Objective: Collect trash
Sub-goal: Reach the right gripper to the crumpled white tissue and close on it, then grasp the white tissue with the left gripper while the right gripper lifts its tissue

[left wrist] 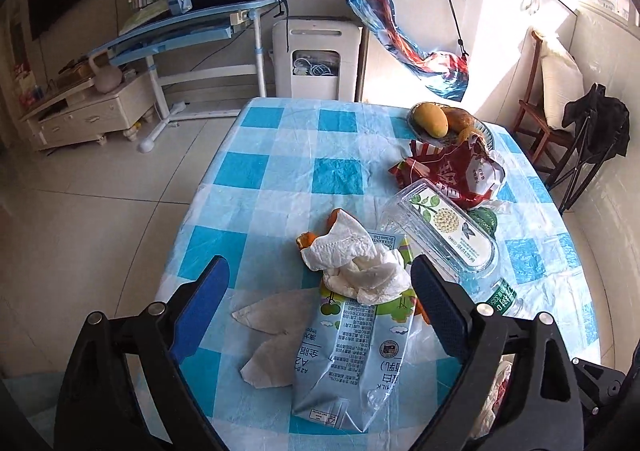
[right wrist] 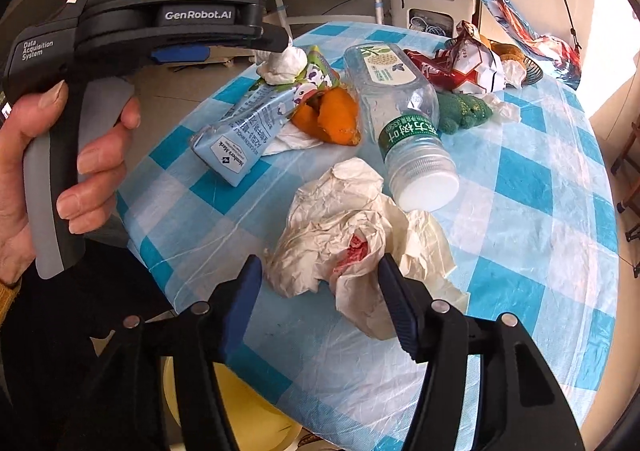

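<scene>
My left gripper (left wrist: 320, 279) is open above the table, its blue fingers either side of a crumpled white tissue (left wrist: 356, 263) lying on a flattened light-blue milk pouch (left wrist: 352, 355). Orange peel (left wrist: 310, 239) sits behind the tissue. In the right wrist view the left gripper (right wrist: 280, 41) hovers over that tissue (right wrist: 282, 65) and the pouch (right wrist: 244, 123). My right gripper (right wrist: 320, 271) is open, its fingers around a crumpled white wrapper with a red stain (right wrist: 344, 239). A clear plastic bottle (right wrist: 400, 103) lies on its side just behind it.
The round table has a blue-and-white checked cloth (left wrist: 256, 171). A red snack bag (left wrist: 452, 175), a bowl with a mango (left wrist: 432, 121) and a green item (right wrist: 464, 109) lie farther back. A yellow bin (right wrist: 240, 411) stands below the table edge. Flat white tissues (left wrist: 272, 335) lie by the pouch.
</scene>
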Available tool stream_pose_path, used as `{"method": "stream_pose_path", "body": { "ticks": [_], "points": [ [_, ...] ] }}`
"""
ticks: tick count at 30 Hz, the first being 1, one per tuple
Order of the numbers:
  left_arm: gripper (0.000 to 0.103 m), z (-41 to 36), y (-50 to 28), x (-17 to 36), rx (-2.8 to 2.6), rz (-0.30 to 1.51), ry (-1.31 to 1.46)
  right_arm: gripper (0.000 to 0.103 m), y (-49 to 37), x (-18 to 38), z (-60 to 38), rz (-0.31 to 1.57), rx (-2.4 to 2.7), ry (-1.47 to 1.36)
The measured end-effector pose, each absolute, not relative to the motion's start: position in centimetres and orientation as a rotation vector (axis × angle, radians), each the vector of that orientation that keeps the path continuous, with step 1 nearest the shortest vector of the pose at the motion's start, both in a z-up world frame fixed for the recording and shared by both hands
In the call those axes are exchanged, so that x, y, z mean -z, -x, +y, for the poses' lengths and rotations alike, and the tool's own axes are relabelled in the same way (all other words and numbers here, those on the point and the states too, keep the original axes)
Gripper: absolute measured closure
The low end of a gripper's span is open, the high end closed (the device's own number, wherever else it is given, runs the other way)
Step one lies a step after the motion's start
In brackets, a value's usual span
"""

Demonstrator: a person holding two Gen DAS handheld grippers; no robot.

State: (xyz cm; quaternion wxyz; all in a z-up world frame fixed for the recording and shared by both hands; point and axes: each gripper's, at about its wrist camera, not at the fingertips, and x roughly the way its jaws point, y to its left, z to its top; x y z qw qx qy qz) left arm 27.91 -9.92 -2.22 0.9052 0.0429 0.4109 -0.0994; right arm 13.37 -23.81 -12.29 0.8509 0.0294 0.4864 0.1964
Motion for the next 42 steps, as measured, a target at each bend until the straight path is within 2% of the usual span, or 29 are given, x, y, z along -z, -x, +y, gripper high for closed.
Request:
{"method": "stream_pose_path", "body": {
  "ticks": [2, 4, 8, 9, 10, 12, 17, 21, 23, 25, 27, 29, 32, 36, 39, 42],
  "points": [
    [0.037, -10.6, -28.4, 2.5, 0.217, 0.863, -0.110, 0.044, -13.4, 12.5, -23.7, 1.022, -0.411, -0.044],
    [0.061, -10.9, -28.8, 2.9, 0.239, 0.888, -0.104, 0.049, -13.4, 12.6, -23.6, 1.023, -0.401, -0.024],
    [0.072, -10.0, -28.9, 2.8, 0.260, 0.888, -0.055, 0.062, -13.4, 12.6, -24.0, 1.023, -0.398, -0.029],
    [0.076, -9.7, -28.9, 2.6, 0.267, 0.887, -0.041, 0.066, -13.6, 12.5, -24.3, 1.022, -0.405, -0.043],
    [0.086, -9.4, -28.8, 2.4, 0.277, 0.883, -0.024, 0.070, -13.5, 12.4, -24.4, 1.022, -0.411, -0.055],
    [0.099, -8.6, -28.6, 2.0, 0.302, 0.887, 0.012, 0.073, -13.4, 12.3, -24.8, 1.021, -0.423, -0.086],
    [0.102, -7.6, -27.8, 1.7, 0.307, 0.872, 0.021, 0.078, -13.3, 11.3, -25.5, 1.002, -0.449, -0.157],
    [0.102, -7.4, -27.4, 2.2, 0.305, 0.885, 0.015, 0.079, -13.0, 10.5, -25.8, 0.977, -0.459, -0.196],
    [0.097, -6.7, -27.5, 2.5, 0.288, 0.897, 0.023, 0.079, -12.6, 10.2, -25.7, 0.966, -0.461, -0.212],
    [0.067, -5.0, -28.3, 3.2, 0.252, 0.926, 0.065, 0.079, -12.5, 10.2, -25.9, 0.962, -0.463, -0.226],
    [0.056, -2.5, -29.2, 3.7, 0.193, 0.939, 0.122, 0.079, -12.7, 10.3, -26.0, 0.964, -0.465, -0.239],
    [0.054, -0.1, -30.0, 4.4, 0.173, 0.974, 0.187, 0.079, -12.9, 10.4, -26.1, 0.966, -0.464, -0.245],
    [0.045, 1.4, -30.5, 5.3, 0.152, 0.996, 0.185, 0.079, -13.2, 10.8, -26.1, 0.976, -0.465, -0.247],
    [0.031, -1.2, -30.7, 6.3, 0.189, 1.004, 0.043, 0.078, -13.7, 11.3, -26.0, 0.993, -0.471, -0.243],
    [0.030, -4.0, -31.1, 7.4, 0.169, 1.002, -0.104, 0.078, -13.8, 11.5, -26.0, 1.001, -0.472, -0.240],
    [0.031, -4.4, -31.6, 8.2, 0.164, 1.013, -0.082, 0.078, -13.9, 11.6, -26.1, 1.006, -0.470, -0.239]
  ]
}}
